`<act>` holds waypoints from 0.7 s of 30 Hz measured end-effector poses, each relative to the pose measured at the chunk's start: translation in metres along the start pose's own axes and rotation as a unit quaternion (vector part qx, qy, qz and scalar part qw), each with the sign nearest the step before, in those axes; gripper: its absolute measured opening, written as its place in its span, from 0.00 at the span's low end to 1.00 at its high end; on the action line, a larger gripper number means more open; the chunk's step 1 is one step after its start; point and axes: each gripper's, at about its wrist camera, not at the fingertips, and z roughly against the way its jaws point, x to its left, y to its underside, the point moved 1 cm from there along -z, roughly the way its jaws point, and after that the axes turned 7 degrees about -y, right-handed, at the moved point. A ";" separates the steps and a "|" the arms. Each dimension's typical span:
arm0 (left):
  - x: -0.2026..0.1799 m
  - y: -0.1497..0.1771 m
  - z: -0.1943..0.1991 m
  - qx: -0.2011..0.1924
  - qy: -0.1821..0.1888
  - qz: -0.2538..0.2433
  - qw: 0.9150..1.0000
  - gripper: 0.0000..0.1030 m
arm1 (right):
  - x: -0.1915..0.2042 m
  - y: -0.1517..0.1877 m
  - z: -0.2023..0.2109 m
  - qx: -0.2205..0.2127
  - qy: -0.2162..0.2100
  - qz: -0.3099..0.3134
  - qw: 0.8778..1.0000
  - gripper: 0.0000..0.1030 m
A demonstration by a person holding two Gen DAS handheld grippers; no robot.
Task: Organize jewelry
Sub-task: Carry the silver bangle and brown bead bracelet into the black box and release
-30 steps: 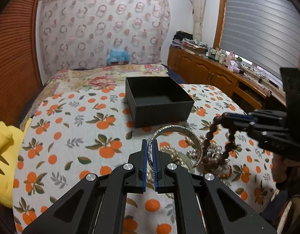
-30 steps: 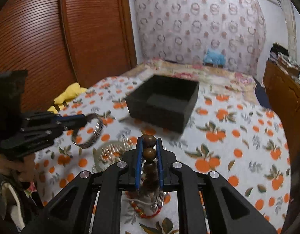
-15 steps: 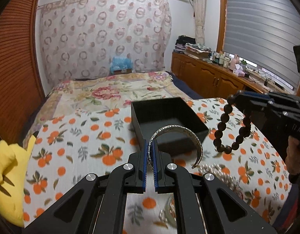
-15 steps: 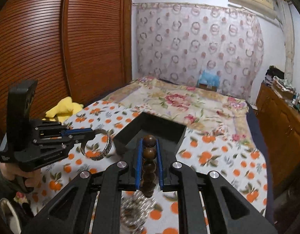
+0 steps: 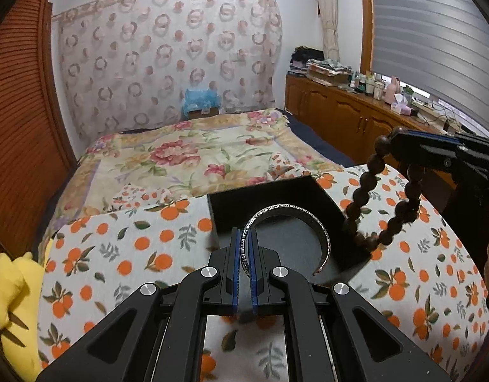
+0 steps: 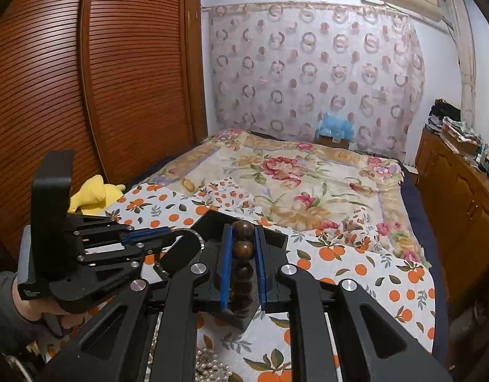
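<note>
Blocking box floor (image 5: 295, 238): silver bangle (image 5: 292, 210), bead bracelet (image 5: 368, 178); pearls (image 6: 209, 366) cropped.

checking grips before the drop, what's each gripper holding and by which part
Left gripper pinches the silver bangle by its band near one open end. Right gripper clamps the bead bracelet across its top beads.

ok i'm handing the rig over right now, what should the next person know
Left hand-held gripper: shut on the silver bangle, held above the black box.
Right hand-held gripper: shut on the wooden bead bracelet, which hangs over the box's right edge.
Done: both pieces are lifted off the orange-print cloth.
Left: set both into the box, then collect the pearls lying on the cloth near you.
</note>
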 end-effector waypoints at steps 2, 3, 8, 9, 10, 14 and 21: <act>-0.002 -0.003 -0.007 0.005 0.002 0.005 1.000 0.05 | -0.001 -0.001 -0.004 0.001 -0.002 -0.001 1.000 0.15; -0.002 -0.005 -0.010 0.008 0.005 0.008 1.000 0.05 | 0.000 -0.003 -0.007 0.002 -0.002 -0.001 1.000 0.15; 0.000 -0.007 -0.014 0.011 0.009 0.017 1.000 0.06 | -0.005 -0.003 -0.018 0.004 -0.007 -0.010 1.000 0.15; 0.001 -0.007 -0.012 0.010 0.008 0.017 1.000 0.06 | -0.006 -0.004 -0.021 0.006 -0.009 -0.013 1.000 0.15; 0.003 -0.006 -0.010 0.011 0.008 0.018 1.000 0.06 | -0.007 -0.003 -0.022 0.007 -0.011 -0.014 1.000 0.15; 0.011 0.003 0.004 0.009 0.006 0.018 1.000 0.12 | -0.007 -0.004 -0.031 0.009 -0.014 -0.011 1.000 0.15; 0.020 0.030 0.030 0.011 0.015 0.014 1.000 0.14 | -0.003 0.006 -0.050 0.030 -0.013 -0.013 0.999 0.15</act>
